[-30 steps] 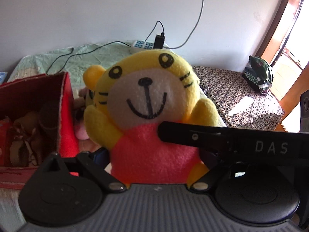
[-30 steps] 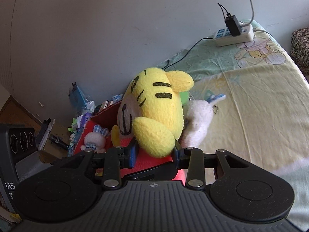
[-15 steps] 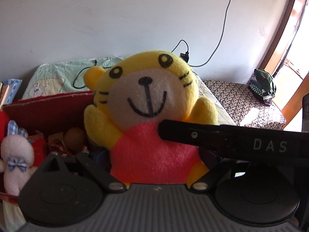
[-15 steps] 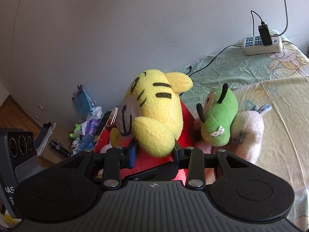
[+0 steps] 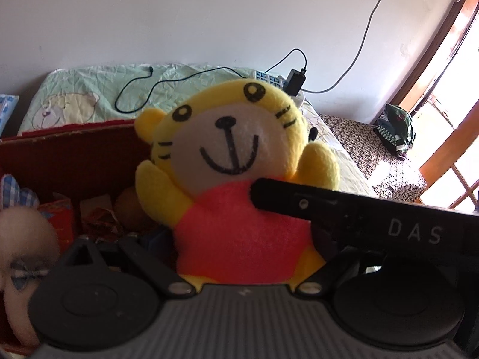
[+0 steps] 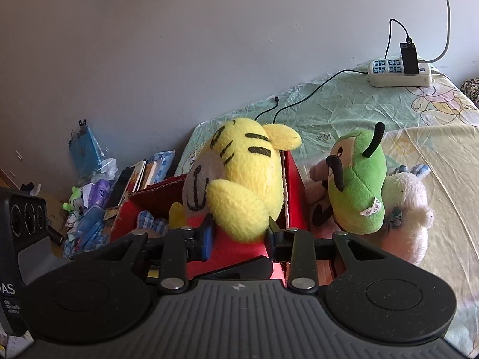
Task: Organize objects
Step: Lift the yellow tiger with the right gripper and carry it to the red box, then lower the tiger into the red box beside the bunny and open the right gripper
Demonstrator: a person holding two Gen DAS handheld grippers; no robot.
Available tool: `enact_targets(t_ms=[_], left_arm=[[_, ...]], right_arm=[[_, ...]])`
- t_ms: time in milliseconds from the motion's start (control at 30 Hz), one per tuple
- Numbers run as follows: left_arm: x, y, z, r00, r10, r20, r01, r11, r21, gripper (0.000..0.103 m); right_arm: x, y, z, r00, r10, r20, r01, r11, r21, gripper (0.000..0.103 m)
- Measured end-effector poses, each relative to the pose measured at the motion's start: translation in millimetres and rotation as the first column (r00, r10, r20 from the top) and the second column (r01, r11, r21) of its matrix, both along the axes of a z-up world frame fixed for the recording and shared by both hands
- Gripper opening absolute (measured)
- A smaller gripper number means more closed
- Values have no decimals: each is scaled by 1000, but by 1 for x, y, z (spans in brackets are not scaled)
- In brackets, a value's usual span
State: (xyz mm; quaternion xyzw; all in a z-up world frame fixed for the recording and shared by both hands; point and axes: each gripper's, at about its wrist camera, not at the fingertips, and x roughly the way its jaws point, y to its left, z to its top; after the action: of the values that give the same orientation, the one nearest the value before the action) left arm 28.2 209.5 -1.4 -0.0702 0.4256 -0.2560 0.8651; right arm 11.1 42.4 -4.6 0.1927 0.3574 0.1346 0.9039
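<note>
One yellow tiger plush [image 6: 239, 185] btwn right gripper [image 6: 239, 236] fingers [image 6: 206, 236], over red box [image 6: 295, 197].

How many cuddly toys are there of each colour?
Yellow: 1, the yellow plush tiger in a red shirt.
Green: 1, the green plush bug with black feelers.
White: 2, the fluffy white plush animal on the bed and the white plush bunny with blue checked ears in the red cardboard box.
Total: 4
</note>
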Motion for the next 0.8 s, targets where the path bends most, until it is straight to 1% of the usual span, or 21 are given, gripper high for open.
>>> enact_targets(t_ms=[67, 133, 333, 500, 633, 800], left_arm=[[7, 6, -7, 1000, -3, -19, 2, 1000, -15, 94], [12, 13, -15, 999, -11, -41, 10, 1000, -24, 94], [14, 19, -30, 997, -34, -70, 34, 999, -1, 94], [9, 20, -32, 995, -65, -72, 66, 998, 1, 94], [5, 20, -31, 995, -84, -59, 84, 996, 3, 94], [17, 18, -37, 993, -71, -95, 73, 997, 17, 93]], right_arm=[[3, 7, -2, 1000, -16, -7, 15, 999, -41, 33], [9, 14, -6, 999, -19, -34, 16, 997, -78, 31], [12, 33, -13, 997, -24, -71, 11, 982, -187, 31], [11, 39, -11, 991, -34, -132, 6, 978, -208, 31], [13, 40, -9, 986, -45, -158, 8, 975, -224, 30], [22, 48, -16, 984, -40, -176, -8, 964, -265, 30]])
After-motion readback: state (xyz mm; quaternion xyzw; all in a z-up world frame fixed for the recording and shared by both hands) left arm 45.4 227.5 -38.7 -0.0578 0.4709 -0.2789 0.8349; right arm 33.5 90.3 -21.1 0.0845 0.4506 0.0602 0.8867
